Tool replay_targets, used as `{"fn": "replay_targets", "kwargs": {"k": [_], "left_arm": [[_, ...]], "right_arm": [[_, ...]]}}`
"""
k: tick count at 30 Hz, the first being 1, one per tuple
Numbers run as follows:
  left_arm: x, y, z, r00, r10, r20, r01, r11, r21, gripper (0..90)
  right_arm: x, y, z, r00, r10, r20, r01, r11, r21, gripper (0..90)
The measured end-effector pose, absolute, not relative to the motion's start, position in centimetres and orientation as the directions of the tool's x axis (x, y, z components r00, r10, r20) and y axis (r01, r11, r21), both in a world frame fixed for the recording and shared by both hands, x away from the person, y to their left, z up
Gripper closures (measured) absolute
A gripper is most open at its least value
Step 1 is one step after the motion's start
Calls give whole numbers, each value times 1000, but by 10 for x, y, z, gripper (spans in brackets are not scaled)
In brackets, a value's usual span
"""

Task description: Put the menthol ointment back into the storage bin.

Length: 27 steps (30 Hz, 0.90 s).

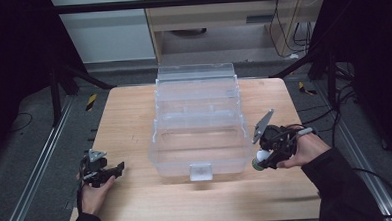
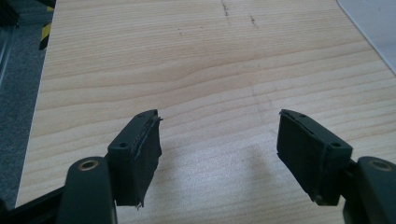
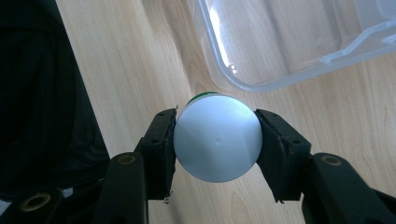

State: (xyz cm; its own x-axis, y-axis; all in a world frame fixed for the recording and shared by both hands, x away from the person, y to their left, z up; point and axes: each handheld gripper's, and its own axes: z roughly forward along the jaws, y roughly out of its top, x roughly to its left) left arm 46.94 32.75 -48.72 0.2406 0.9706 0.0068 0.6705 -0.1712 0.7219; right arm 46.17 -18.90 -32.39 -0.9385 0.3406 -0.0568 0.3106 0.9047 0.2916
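Note:
A clear plastic storage box (image 1: pixel 200 133) with its lid tipped back stands in the middle of the wooden table (image 1: pixel 129 123). My right gripper (image 1: pixel 264 157) hovers just off the box's front right corner, shut on a white bulb (image 3: pixel 216 138) with a green band at its base; the bulb (image 1: pixel 260 156) points down towards the table. The box's rounded corner (image 3: pixel 261 70) lies just beyond the bulb. At the front left, my left gripper (image 1: pixel 117 170) rests low over bare wood, open, with nothing between its fingers (image 2: pixel 140 149).
Dark floor and metal frame rails (image 1: pixel 34 167) surround the table. A pale cabinet (image 1: pixel 220 19) stands behind the far edge. The box's front latch (image 1: pixel 200 171) faces the person. Bare wood runs along the front and left of the box.

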Motion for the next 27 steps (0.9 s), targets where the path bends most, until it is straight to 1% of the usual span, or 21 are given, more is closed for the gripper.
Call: {"fn": "replay_targets", "kwargs": {"k": [9,14,21,27], "left_arm": [[471,326,-487,242,970,9,671,-174,720,299],[470,327,-486,235,972,6,670,-167,723,300],[470,327,-486,238,971,4,669,-167,725,300],[470,327,-485,241,971,4,668,-169,725,300]], "right_arm": [[469,-181,-309,-939,336,-72,298,900,318,505],[481,-172,-305,-938,335,-86,286,892,349,505],[496,-162,-308,-934,346,-87,292,881,373,505],[509,-154,-320,-936,341,-87,287,883,372,505]]}}
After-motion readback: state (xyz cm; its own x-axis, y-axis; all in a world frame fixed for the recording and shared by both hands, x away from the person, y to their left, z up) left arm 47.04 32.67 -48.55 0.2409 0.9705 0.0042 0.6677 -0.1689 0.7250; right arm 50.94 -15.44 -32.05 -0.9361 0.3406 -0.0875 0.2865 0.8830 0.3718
